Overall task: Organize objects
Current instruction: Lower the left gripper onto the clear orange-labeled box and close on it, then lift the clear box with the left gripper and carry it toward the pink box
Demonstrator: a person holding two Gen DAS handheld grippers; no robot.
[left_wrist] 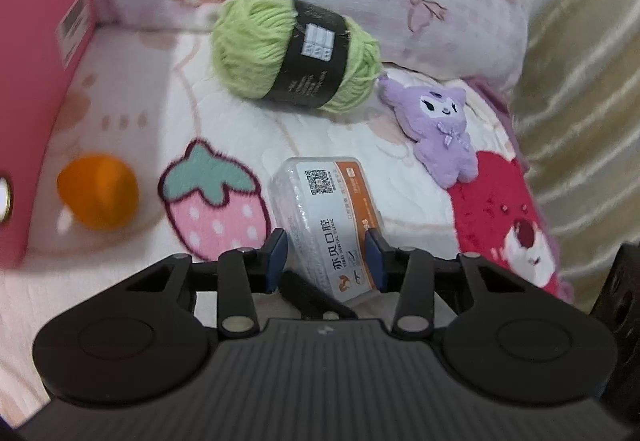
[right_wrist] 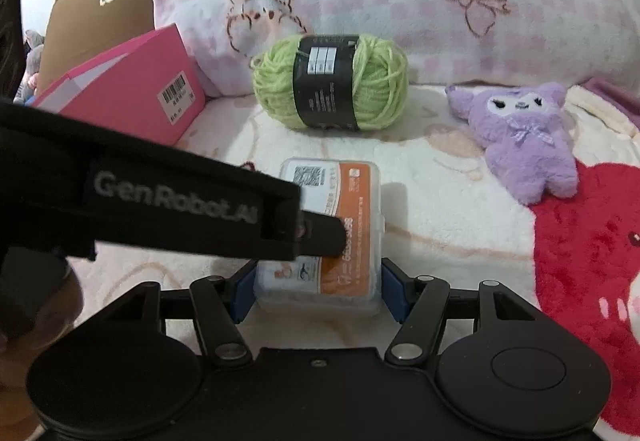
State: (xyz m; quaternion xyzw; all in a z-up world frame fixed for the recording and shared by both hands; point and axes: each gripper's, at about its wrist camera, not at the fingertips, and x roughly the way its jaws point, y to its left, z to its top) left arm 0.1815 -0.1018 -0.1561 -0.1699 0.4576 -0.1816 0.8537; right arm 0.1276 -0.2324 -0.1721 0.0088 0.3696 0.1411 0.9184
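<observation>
Soft fleece bedding [right_wrist: 440, 225], printed with strawberries and a red bear, forms the work surface; it yields under load and gives no firm backing. At far left stands a rigid pink box [left_wrist: 44, 89], open side up. Near it lies a smooth orange ball [left_wrist: 98, 191], likely to roll. A green yarn skein [right_wrist: 332, 81] with a black paper band sits far centre: light, compressible. The clear plastic case [right_wrist: 332, 209] with an orange label lies centre near: stiff, light, slick-walled; grip across its short flat sides. The left gripper [left_wrist: 326, 261] brackets it, jaws apart, contact uncertain. The right gripper [right_wrist: 318, 293] also brackets it, jaws apart beside both walls. At right lies a purple plush toy [right_wrist: 524, 137], soft and light.
</observation>
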